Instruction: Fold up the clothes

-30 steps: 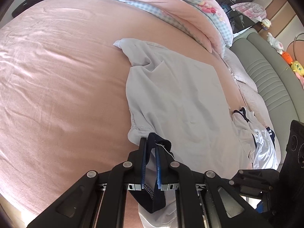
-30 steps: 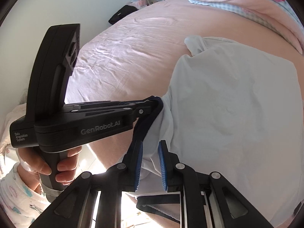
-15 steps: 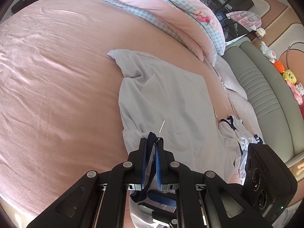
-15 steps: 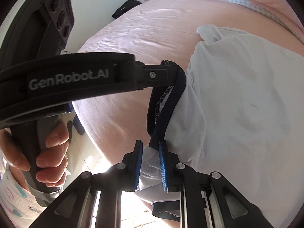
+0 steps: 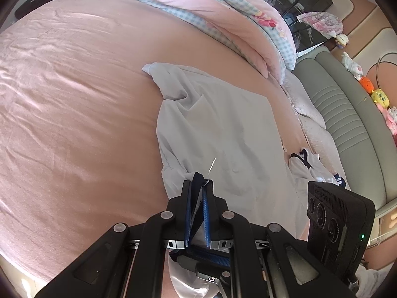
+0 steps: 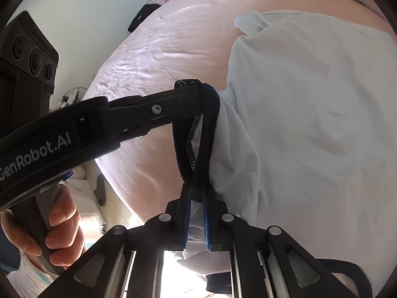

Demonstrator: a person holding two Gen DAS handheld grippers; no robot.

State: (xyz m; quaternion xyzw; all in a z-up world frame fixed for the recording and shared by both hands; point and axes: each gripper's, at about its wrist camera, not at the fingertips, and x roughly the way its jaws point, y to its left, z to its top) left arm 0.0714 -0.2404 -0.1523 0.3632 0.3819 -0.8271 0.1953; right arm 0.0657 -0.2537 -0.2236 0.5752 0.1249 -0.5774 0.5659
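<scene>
Navy collar (image 6: 198,134) (white shirt (image 6: 310,124)) | left hand-held gripper (image 5: 197,186) clamps | right hand-held gripper (image 6: 196,188) closing onto it

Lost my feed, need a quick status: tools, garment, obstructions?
Left tool shut on navy trim. Right tool closing on the same trim. White garment lies on pink bedsheet. Nothing in the way.

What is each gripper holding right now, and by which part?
Both hold the white shirt by its navy trim: left gripper clamped, right gripper closing on it.
</scene>
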